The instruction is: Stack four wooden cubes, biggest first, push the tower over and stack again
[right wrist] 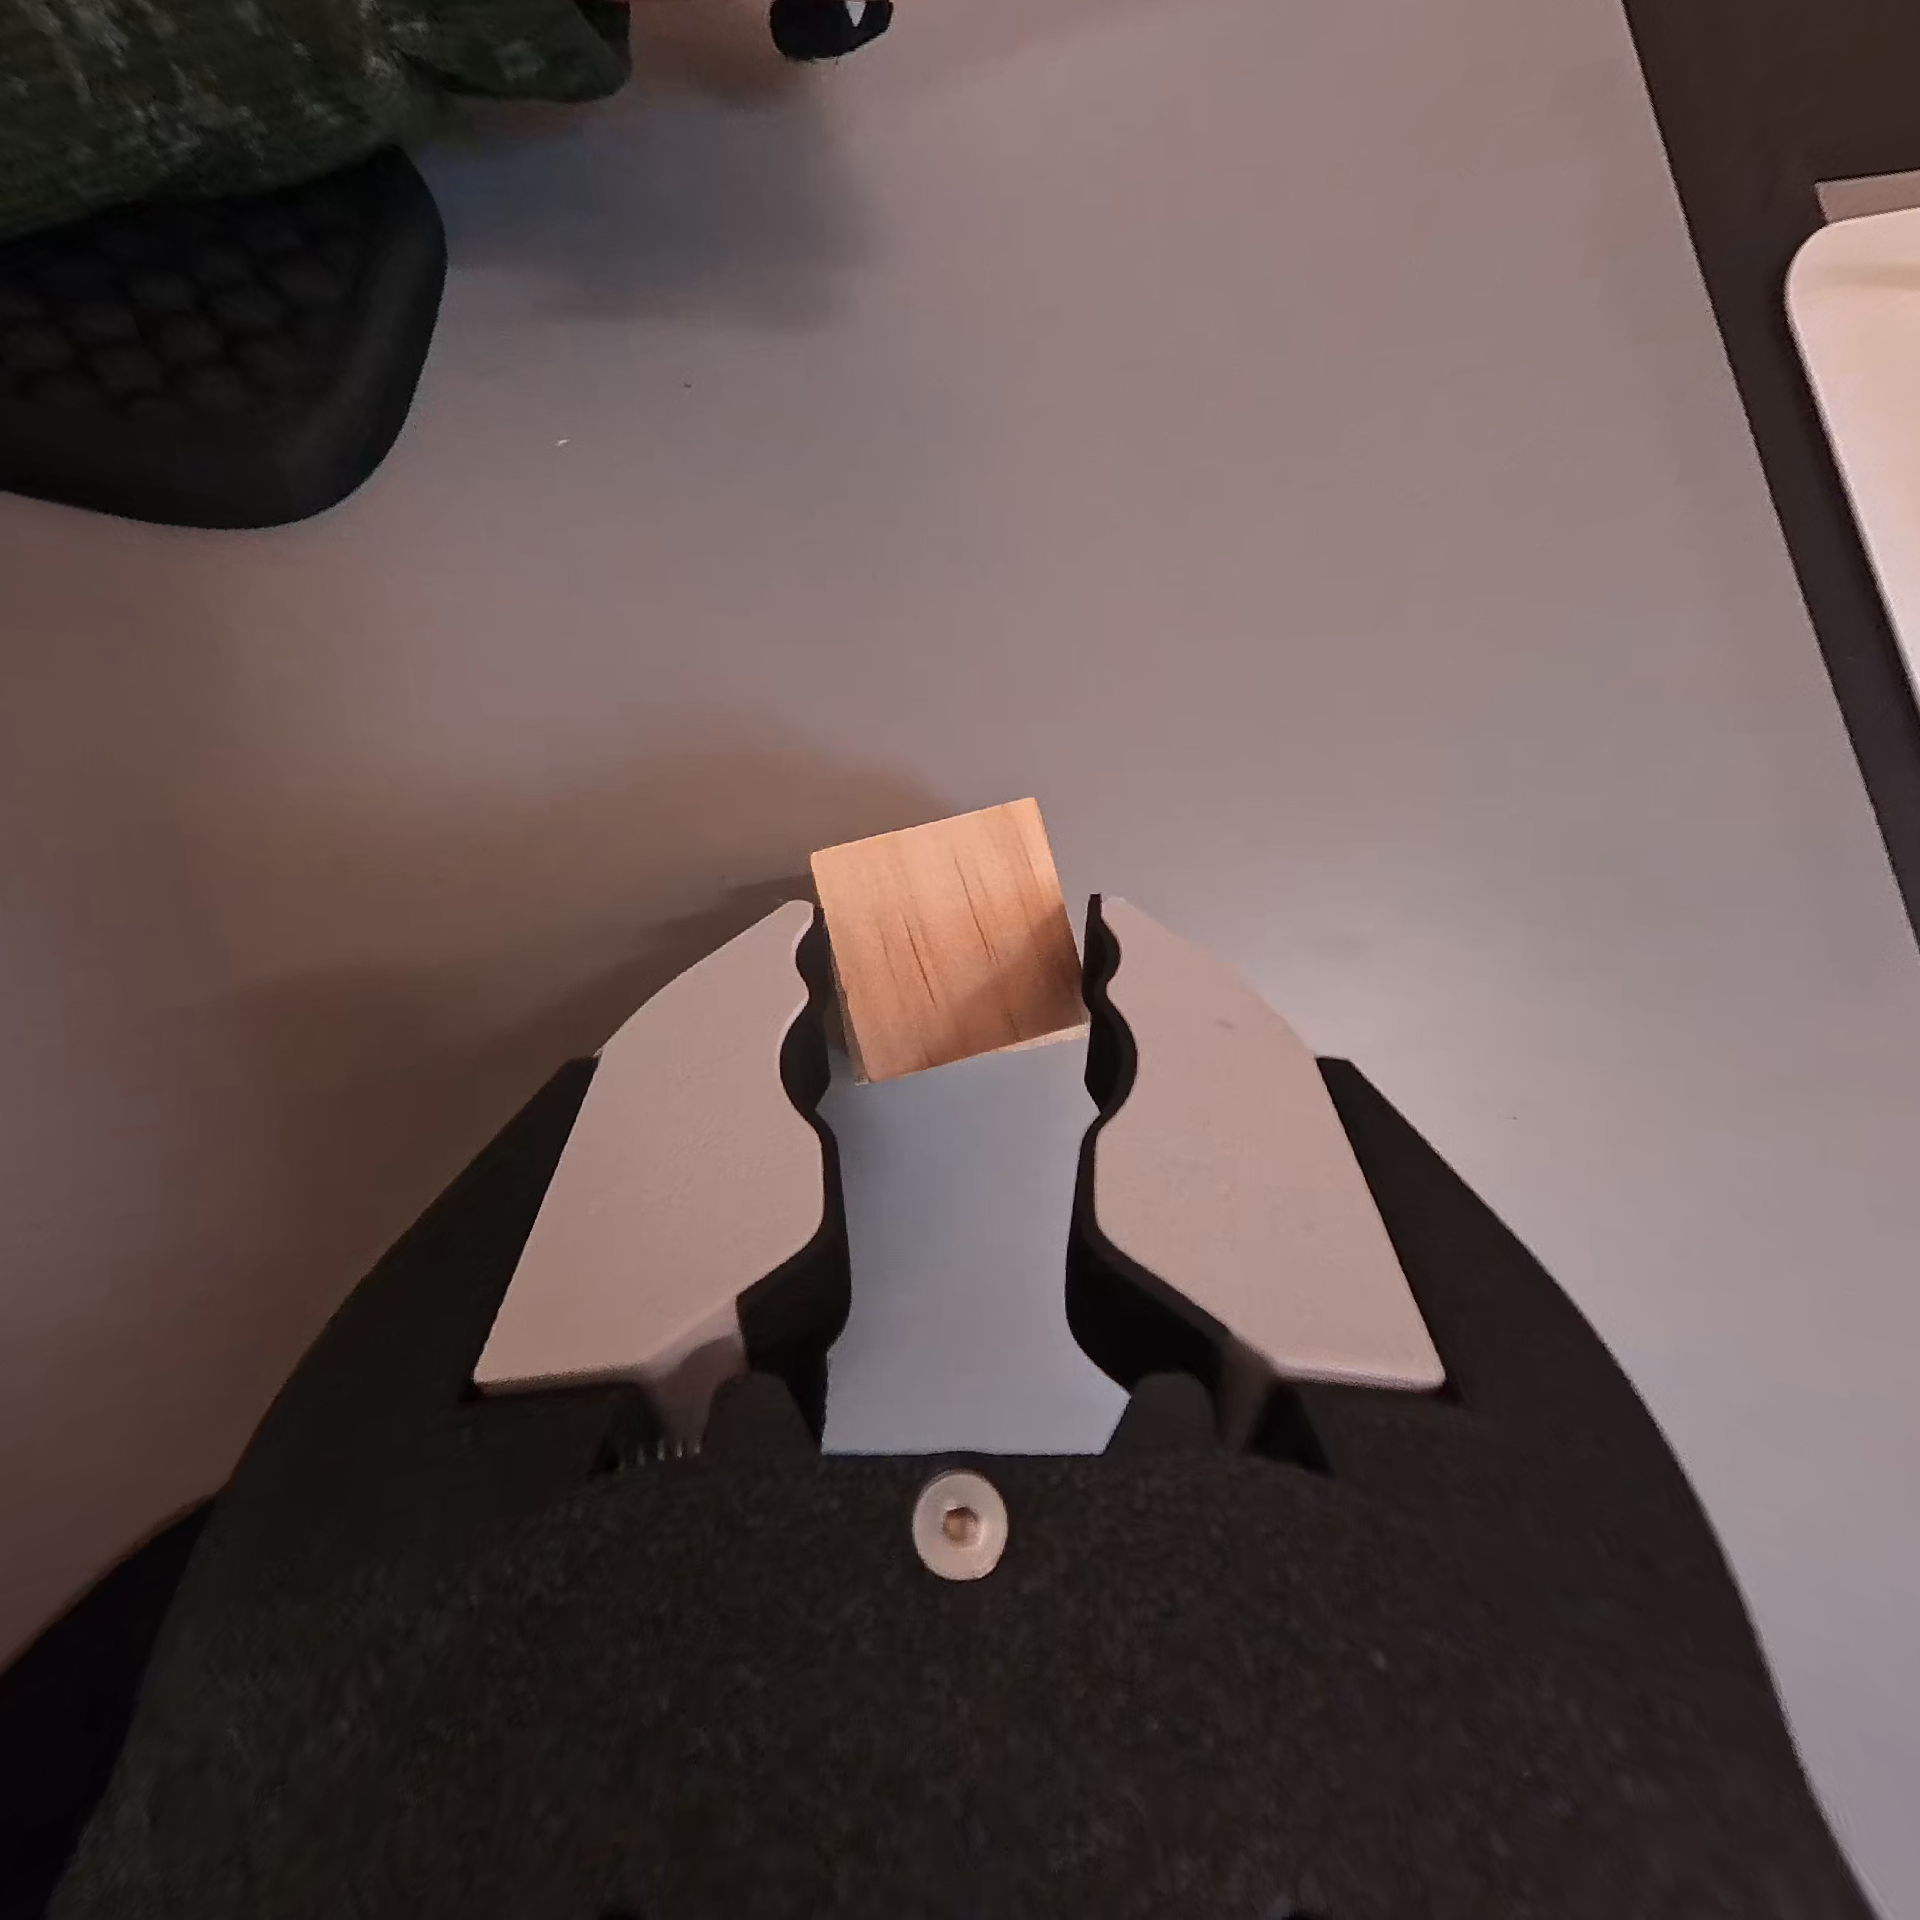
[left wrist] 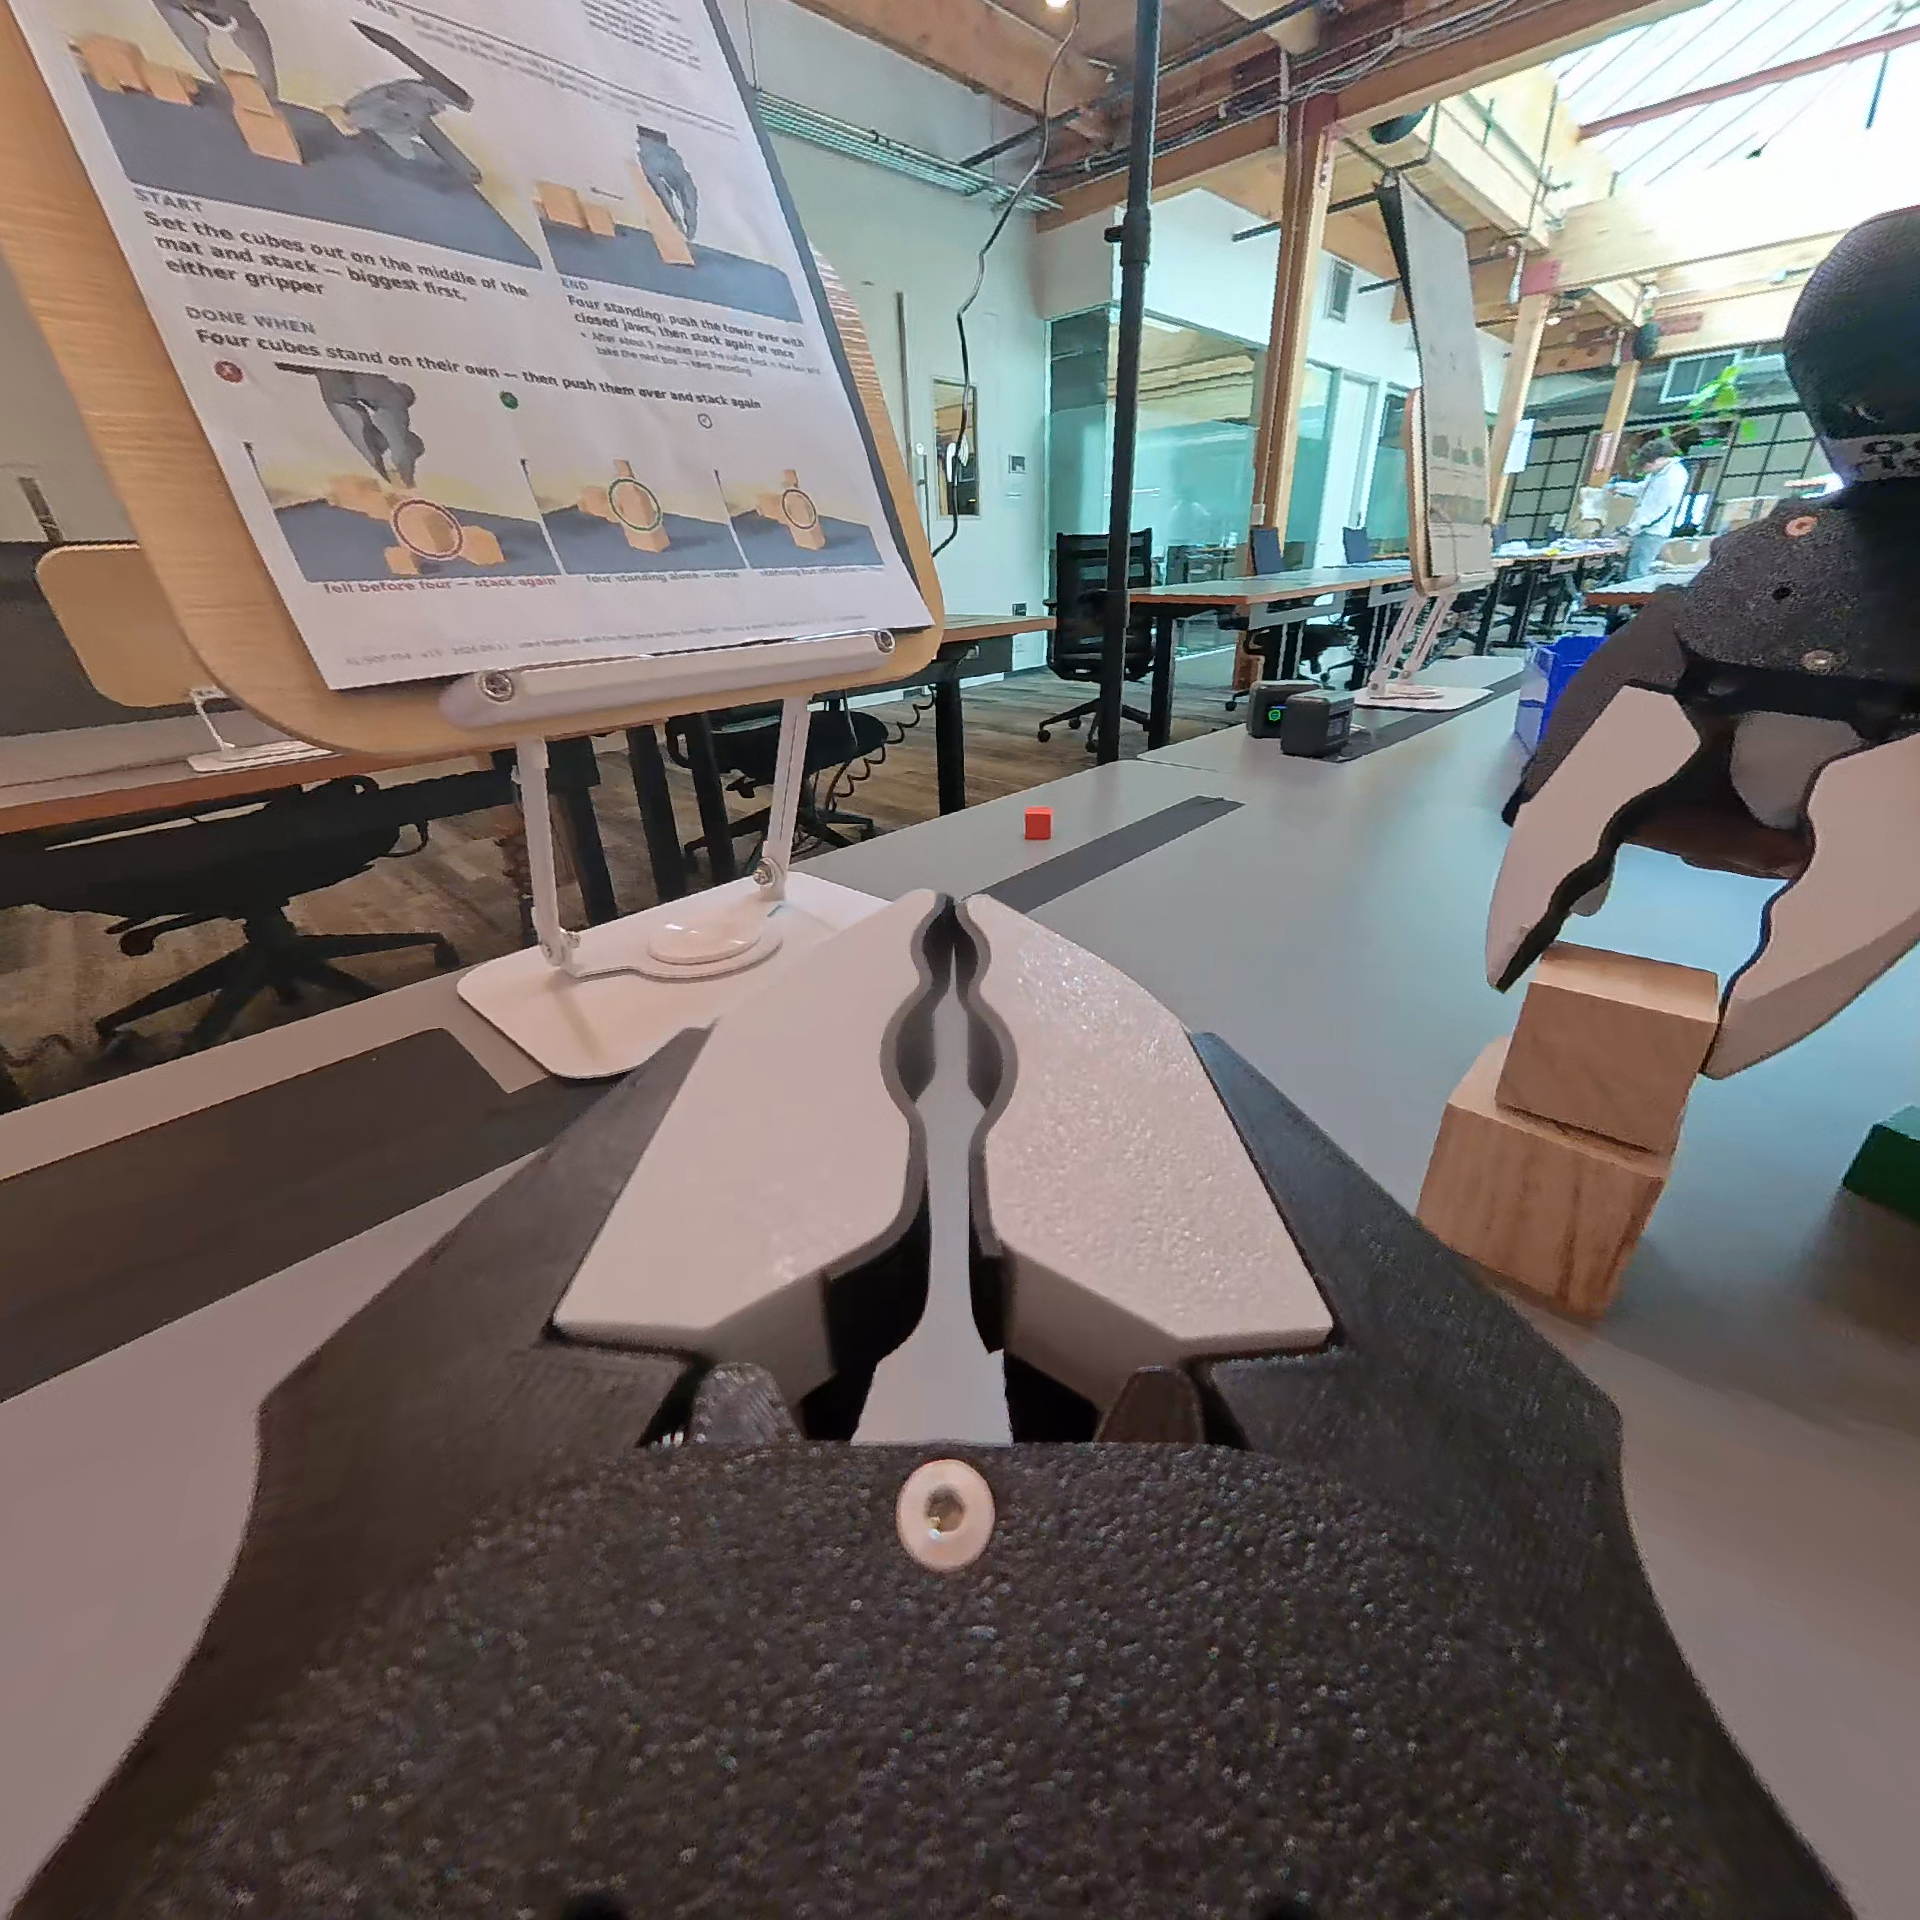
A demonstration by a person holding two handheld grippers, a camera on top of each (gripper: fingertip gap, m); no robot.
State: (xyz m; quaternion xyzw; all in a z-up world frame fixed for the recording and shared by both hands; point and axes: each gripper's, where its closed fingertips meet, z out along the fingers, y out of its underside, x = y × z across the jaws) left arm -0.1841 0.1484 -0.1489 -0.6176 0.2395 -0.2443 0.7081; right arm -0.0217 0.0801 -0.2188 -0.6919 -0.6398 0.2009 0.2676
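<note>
Claws differ: left claw (left wrist: 951, 914) clenched on nothing above the grey surface (left wrist: 1299, 935); at its 2 o'clock, right claw (right wrist: 951, 935) grasps a small wooden cube (right wrist: 951, 940) resting atop a larger cube (left wrist: 1538, 1216).

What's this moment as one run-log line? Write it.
left gripper: shut, empty | right gripper: grips small wooden cube | small wooden cube: tilted atop larger wooden cube

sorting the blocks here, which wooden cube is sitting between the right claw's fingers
The smaller upper cube, turned askew on the bigger bottom cube, is the one between the right claw fingers.
</note>
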